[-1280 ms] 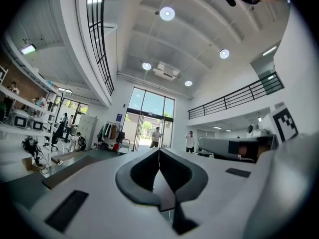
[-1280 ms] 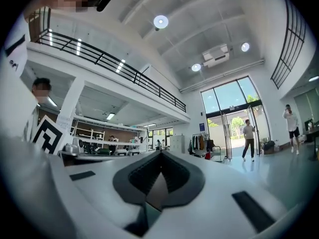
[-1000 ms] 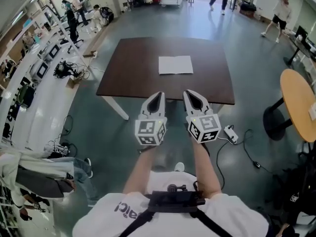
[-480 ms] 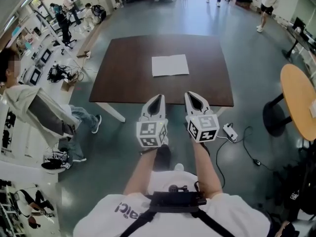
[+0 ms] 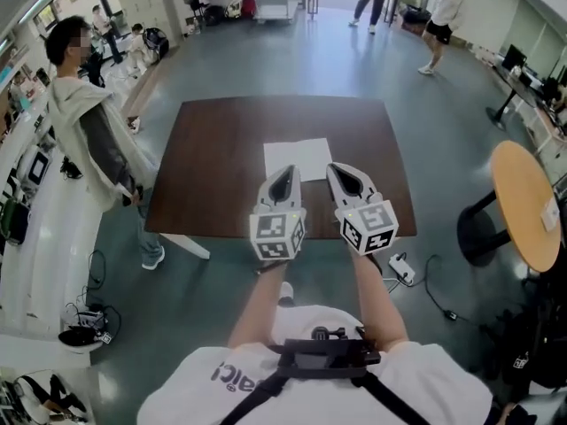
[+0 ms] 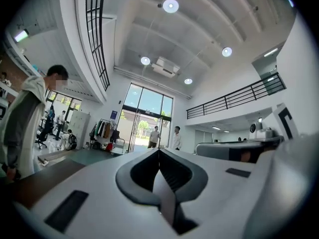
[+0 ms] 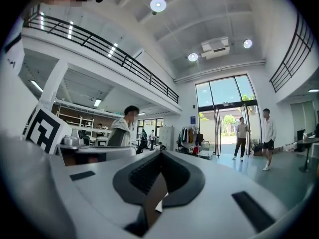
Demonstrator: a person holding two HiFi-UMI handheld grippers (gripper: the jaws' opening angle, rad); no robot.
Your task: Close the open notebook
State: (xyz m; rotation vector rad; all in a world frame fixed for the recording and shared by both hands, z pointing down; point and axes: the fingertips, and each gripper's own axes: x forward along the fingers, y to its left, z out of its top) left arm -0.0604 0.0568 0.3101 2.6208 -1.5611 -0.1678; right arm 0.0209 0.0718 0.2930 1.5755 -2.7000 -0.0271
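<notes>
The notebook (image 5: 297, 158) lies open and flat, white pages up, around the middle of the dark brown tabletop (image 5: 204, 175), with nothing else on that tabletop. Both hand-held grippers are held out side by side in front of the person and point level across the room. In the head view their tips overlap the notebook's near edge.

The left hand-held gripper (image 5: 285, 175) has its jaws pressed together with nothing between them, as the left gripper view (image 6: 159, 151) shows. The right hand-held gripper (image 5: 341, 172) is likewise pressed together and empty (image 7: 160, 153).

A person in a pale hoodie (image 5: 89, 135) stands just beside the tabletop's left edge. A round wooden table (image 5: 527, 204) stands well apart on the right.
</notes>
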